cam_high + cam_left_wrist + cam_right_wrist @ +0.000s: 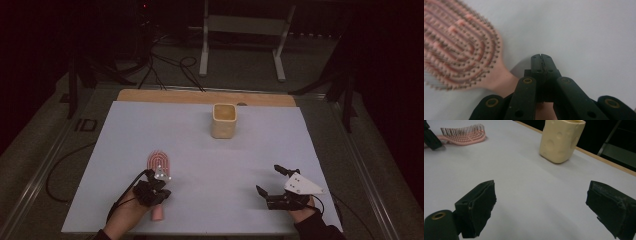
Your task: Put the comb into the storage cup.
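A pink hairbrush [159, 160] lies bristles up on the white table sheet at the front left, its handle end [157, 214] pointing toward the front edge. My left gripper [161, 178] hovers over the handle just behind the brush head. In the left gripper view its jaws [541, 60] are shut against each other with nothing between them, and the hairbrush [459, 50] lies to their left with its handle running under the gripper. My right gripper [270, 180] rests at the front right, open and empty [541, 202]. A cream cup [223, 120] stands upright at the middle back.
The white sheet [200, 200] covers the table; a wooden strip [200, 96] shows along its far edge. In the right gripper view the cream cup [561, 140] stands ahead to the right and the hairbrush [464, 135] lies far left. Cables and a metal stand sit on the floor beyond.
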### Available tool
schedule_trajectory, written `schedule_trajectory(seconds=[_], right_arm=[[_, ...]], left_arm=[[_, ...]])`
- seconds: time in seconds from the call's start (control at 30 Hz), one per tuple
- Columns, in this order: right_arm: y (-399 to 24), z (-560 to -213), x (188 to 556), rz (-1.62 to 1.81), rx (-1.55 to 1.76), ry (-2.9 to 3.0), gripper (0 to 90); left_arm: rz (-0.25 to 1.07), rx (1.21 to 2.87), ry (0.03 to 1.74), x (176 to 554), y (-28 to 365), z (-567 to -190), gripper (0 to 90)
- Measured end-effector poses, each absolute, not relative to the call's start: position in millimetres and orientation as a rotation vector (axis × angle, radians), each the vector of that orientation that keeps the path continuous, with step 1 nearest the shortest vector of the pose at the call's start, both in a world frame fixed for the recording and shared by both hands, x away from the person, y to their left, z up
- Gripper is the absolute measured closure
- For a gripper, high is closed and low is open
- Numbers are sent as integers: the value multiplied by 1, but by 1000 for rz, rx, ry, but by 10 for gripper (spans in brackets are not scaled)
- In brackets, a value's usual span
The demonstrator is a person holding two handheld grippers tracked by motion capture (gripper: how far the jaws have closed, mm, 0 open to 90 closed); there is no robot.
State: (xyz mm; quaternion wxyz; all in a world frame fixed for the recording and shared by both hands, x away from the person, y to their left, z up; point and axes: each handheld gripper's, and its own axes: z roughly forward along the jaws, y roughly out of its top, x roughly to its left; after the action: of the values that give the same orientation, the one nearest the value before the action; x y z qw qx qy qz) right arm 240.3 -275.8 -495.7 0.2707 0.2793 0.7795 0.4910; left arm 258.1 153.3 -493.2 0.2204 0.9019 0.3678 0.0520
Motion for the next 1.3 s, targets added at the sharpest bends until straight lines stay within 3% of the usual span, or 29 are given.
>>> schedule_trajectory(seconds=[0.43, 1.3], right_arm=[[-275, -496, 241, 1324, 751, 2101, 85], [-273, -497, 242, 1316, 745, 2110, 85]], left_arm=[[175, 2512, 1102, 256, 190, -490, 900], [260, 2566, 1166, 261, 224, -480, 900]])
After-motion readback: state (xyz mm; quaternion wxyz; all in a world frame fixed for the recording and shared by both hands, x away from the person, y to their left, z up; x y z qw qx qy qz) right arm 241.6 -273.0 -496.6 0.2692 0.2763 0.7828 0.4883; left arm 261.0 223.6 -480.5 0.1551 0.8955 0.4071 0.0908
